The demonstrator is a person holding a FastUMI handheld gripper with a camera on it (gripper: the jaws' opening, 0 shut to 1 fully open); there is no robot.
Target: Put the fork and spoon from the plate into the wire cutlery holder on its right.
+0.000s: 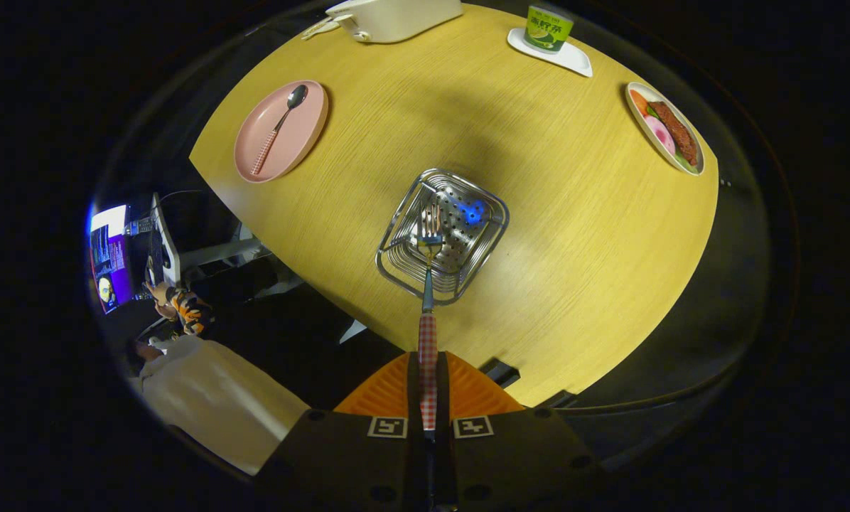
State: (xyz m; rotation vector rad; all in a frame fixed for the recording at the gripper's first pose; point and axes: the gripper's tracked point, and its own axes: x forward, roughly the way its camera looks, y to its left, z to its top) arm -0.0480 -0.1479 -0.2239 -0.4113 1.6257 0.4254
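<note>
Counts: 1 fork [428, 284], 1 spoon [277, 128], 1 pink plate [310, 135], 1 wire cutlery holder [396, 267], all on a round wooden counter [574, 235].

Tongs [428, 387] are clamped on the fork's handle, both fingers pressed together w/ the handle between them. Fork: red-and-white checked handle, thin steel neck, steel tines pointing away from the tongs. Tines sit over the holder's opening, just inside its near rim; can't tell if they touch the bottom.

Holder: square-ish chrome wire basket w/ perforated metal floor, standing upright just ahead of the tongs, near the counter's closer edge.

Spoon: same checked handle, steel bowl. Lies diagonally on the pink plate, bowl toward the far end. Plate is oval, well apart from the holder, by the counter's edge.

Other stuff at the far side: 1 white box-like appliance [396, 16], 1 green can [549, 28] on 1 small white dish [574, 60], 1 dish of food [665, 128]. Off the counter: a lit screen [110, 256], a person's hand w/ patterned sleeve [187, 309].
</note>
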